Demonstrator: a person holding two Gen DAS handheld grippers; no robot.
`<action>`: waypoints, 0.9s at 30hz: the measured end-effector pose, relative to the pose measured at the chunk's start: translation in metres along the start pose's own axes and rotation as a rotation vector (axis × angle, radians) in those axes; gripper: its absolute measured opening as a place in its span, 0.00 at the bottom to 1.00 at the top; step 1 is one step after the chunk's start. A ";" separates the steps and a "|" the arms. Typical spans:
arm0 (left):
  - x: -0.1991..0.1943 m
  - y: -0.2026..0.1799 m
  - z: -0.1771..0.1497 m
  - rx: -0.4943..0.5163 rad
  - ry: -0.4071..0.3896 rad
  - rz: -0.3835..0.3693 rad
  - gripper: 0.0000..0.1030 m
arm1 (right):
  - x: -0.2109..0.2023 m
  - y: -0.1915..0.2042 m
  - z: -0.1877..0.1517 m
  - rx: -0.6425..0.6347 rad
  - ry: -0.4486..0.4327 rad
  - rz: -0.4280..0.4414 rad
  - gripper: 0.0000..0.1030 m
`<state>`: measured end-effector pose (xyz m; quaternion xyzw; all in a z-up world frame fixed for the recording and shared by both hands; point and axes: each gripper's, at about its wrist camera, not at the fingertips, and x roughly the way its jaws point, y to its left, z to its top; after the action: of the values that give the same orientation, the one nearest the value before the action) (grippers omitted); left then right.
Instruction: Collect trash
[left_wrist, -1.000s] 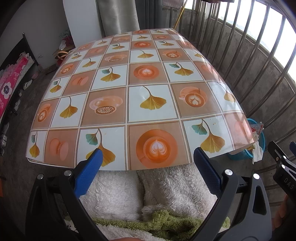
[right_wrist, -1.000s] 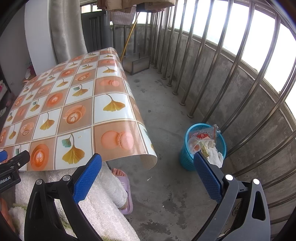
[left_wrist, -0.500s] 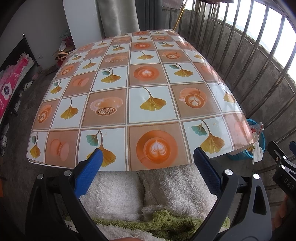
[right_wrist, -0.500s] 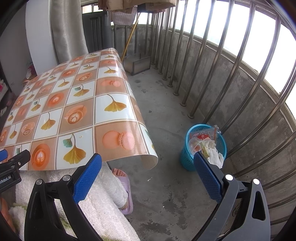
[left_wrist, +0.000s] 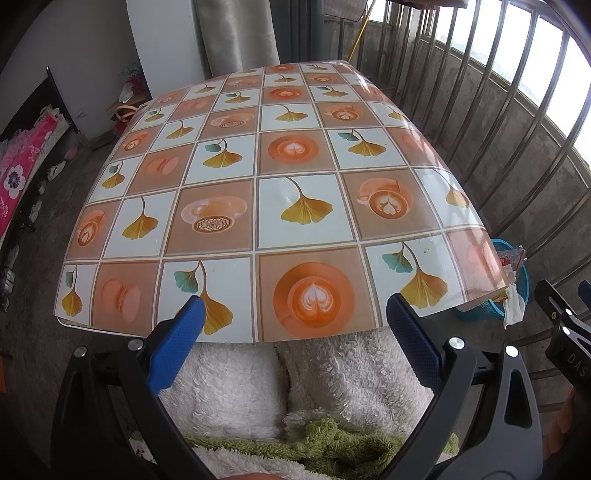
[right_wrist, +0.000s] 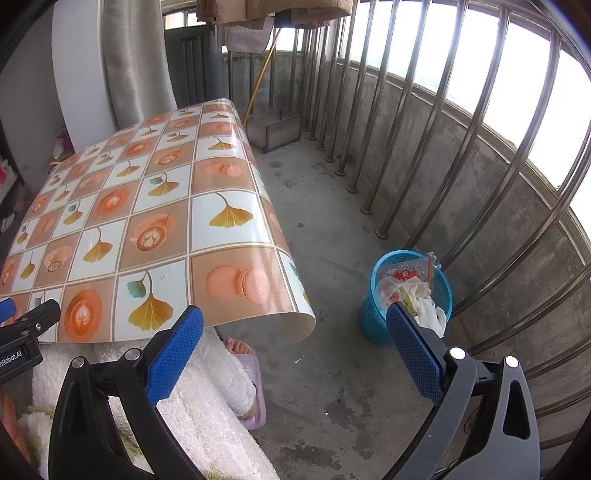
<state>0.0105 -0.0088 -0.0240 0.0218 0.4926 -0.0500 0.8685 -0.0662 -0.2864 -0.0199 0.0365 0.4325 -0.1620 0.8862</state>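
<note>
While no loose scrap shows on the glossy checked oilcloth table (left_wrist: 295, 206), the collected trash, white crumpled tissue and a red-printed clear wrapper (right_wrist: 408, 286), sits in the blue plastic mesh basket (right_wrist: 373, 317) on the concrete floor, off the table's near right corner. Right gripper (right_wrist: 295, 347): fingers spread wide, holding nothing; basket lies ahead and right of them, near the right blue pad, so this hand is judged the nearer. Left gripper (left_wrist: 295, 332): fingers likewise spread, empty, aimed over the table's near edge; basket well off to its right.

One table (left_wrist: 295, 206), one bin (right_wrist: 373, 321) (blue), two tongs.
</note>
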 end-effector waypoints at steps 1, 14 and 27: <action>0.000 0.000 0.000 0.000 0.000 0.000 0.91 | 0.000 -0.001 0.000 -0.001 0.000 0.000 0.94; -0.001 0.000 0.001 -0.002 0.000 0.001 0.92 | 0.000 -0.001 0.002 -0.002 -0.003 0.004 0.94; -0.001 -0.001 0.001 -0.002 -0.002 0.001 0.91 | -0.001 0.000 0.004 -0.001 -0.004 0.004 0.94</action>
<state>0.0108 -0.0096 -0.0229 0.0211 0.4919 -0.0492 0.8690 -0.0631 -0.2867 -0.0166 0.0368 0.4307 -0.1601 0.8874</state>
